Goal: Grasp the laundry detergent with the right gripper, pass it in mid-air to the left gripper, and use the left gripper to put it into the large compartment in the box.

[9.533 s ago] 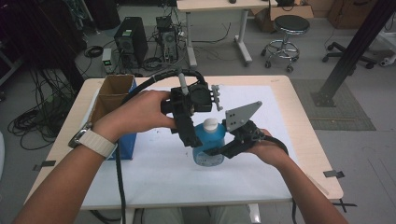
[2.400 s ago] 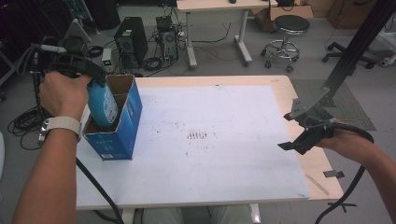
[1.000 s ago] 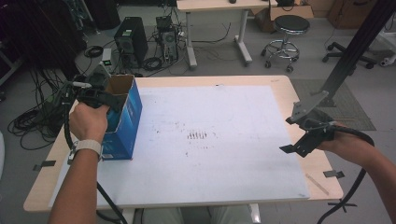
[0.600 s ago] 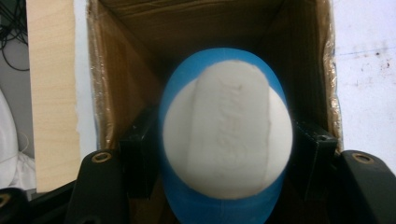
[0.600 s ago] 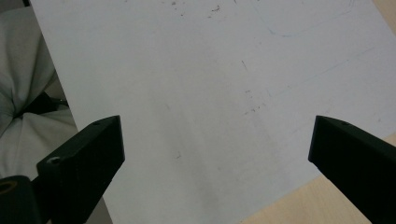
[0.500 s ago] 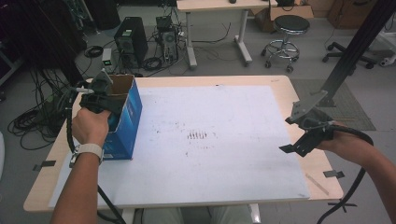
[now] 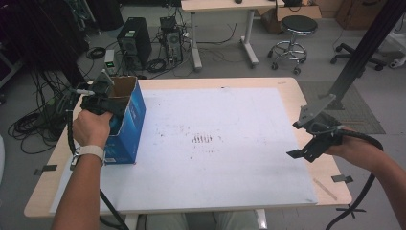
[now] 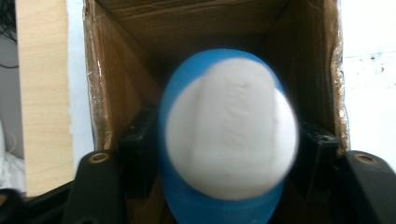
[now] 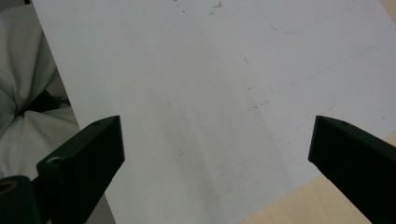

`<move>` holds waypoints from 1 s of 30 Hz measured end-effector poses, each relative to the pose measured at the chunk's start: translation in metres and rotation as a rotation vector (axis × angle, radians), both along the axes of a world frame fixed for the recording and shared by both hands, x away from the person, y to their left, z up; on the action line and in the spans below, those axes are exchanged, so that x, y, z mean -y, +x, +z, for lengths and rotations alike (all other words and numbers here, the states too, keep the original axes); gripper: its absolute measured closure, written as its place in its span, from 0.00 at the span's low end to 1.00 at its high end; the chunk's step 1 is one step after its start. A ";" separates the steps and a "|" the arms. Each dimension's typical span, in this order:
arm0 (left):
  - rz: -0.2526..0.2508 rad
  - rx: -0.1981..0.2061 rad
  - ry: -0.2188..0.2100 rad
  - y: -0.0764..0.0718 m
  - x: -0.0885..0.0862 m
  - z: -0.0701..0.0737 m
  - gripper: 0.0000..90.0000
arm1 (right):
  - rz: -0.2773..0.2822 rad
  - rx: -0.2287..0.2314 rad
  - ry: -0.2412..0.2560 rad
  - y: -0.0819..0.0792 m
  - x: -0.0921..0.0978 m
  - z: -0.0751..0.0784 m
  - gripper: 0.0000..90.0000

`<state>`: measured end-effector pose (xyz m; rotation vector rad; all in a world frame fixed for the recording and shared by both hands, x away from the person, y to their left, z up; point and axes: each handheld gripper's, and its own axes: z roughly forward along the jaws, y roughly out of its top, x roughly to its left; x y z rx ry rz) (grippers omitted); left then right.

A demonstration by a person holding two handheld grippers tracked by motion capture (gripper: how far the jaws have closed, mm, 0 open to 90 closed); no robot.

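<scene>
A blue bottle with a white cap [image 8: 229,140] sits down inside an open cardboard box [image 8: 122,88], with my left gripper [image 8: 229,154] shut on its sides. From above, the box [image 7: 130,120] is blue outside and stands at the table's left edge; the left gripper [image 7: 101,103] reaches into its top and the hand hides the bottle. My right gripper [image 7: 311,140] hovers open over the right side of the white sheet [image 7: 215,158]. In the right gripper view its jaws [image 9: 215,154] stand wide apart with nothing between them.
The white sheet covers most of the wooden table [image 7: 287,84] and carries faint dark marks [image 7: 202,139] near its middle. Beyond the table stand a computer tower [image 7: 131,43], a stool [image 7: 289,28] and cables on the floor.
The left gripper has brought the bottle from above the box's left side down into the box. The right gripper has stayed nearly still and open.
</scene>
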<state>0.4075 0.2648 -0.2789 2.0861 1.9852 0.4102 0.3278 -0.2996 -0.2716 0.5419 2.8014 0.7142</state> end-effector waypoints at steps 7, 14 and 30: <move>-0.003 0.008 -0.015 -0.001 -0.002 0.005 0.33 | 0.003 0.000 0.000 0.000 -0.001 0.002 0.04; -0.014 0.039 -0.026 -0.007 -0.005 0.027 0.28 | 0.009 0.006 0.000 -0.001 -0.003 0.005 0.04; -0.058 0.089 0.006 -0.024 0.003 0.081 0.22 | 0.006 0.023 0.006 -0.008 -0.003 0.013 0.04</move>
